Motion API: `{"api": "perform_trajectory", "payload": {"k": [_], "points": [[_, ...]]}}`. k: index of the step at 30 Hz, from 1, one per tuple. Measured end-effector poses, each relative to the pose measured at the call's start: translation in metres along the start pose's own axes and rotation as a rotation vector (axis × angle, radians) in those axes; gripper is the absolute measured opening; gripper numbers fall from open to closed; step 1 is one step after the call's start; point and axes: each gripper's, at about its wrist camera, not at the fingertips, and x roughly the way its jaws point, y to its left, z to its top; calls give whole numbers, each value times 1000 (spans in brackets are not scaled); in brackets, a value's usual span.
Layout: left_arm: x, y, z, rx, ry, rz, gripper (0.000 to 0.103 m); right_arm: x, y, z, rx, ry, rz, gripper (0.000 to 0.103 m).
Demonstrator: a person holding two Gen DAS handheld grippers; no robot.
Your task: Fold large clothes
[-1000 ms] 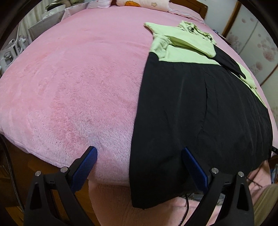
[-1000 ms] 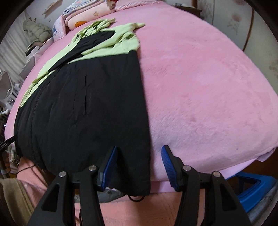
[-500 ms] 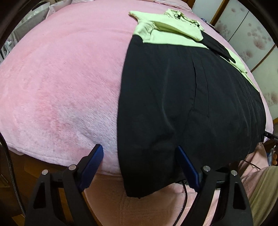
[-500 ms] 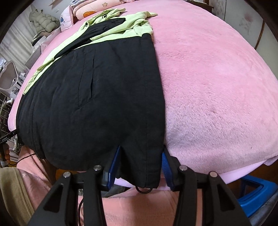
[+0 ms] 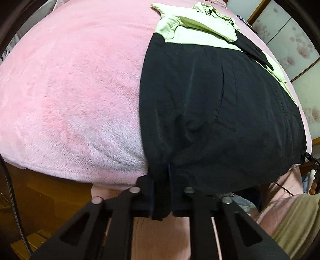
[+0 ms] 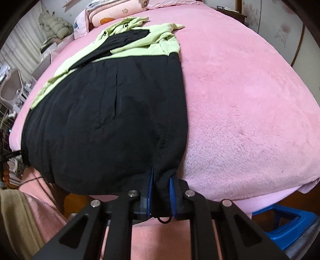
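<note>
Pink plush bedding (image 5: 80, 90) carries a black-and-green jacket (image 5: 210, 100), hem nearest. The left gripper (image 5: 161, 192) is clenched on the hem's left corner. The right gripper (image 6: 161, 192) is closing, the right corner between its blue pads (image 6: 172, 192). Farther off lie the green shoulders and folded sleeves.

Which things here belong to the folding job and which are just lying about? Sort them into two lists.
Job:
jacket, black with green top, spread on the bed
left gripper, jaws shut on its hem
right gripper, jaws closing on its hem
bed, the work surface

Lying about:
pillows
blue stool
puffy coat
</note>
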Motion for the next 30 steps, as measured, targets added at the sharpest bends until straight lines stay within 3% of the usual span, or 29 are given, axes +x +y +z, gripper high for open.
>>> {"api": "perform_trajectory", "payload": {"k": [3, 6, 11, 14, 20, 24, 27, 30], "points": [[-10, -8, 3, -10, 0, -12, 2, -15, -1, 2, 5, -27, 24, 13], [-26, -14, 9, -67, -33, -91, 1, -35, -1, 8, 23, -75, 51, 13], [-70, -20, 34, -191, -193, -266, 1, -69, 4, 29, 32, -175, 117, 13], [-96, -20, 61, -238, -276, -298, 1, -87, 9, 52, 15, -247, 148, 13], [-147, -15, 120, -283, -445, -264, 0, -117, 19, 112, 4, -389, 172, 12], [-175, -1, 165, -316, -537, -228, 0, -115, 27, 157, 6, -428, 176, 9], [-171, -5, 192, -264, -538, -171, 0, -102, 34, 196, -6, -438, 105, 0], [-141, -14, 198, -165, -441, -105, 0, -89, 30, 226, 23, -432, 107, 0]]}}
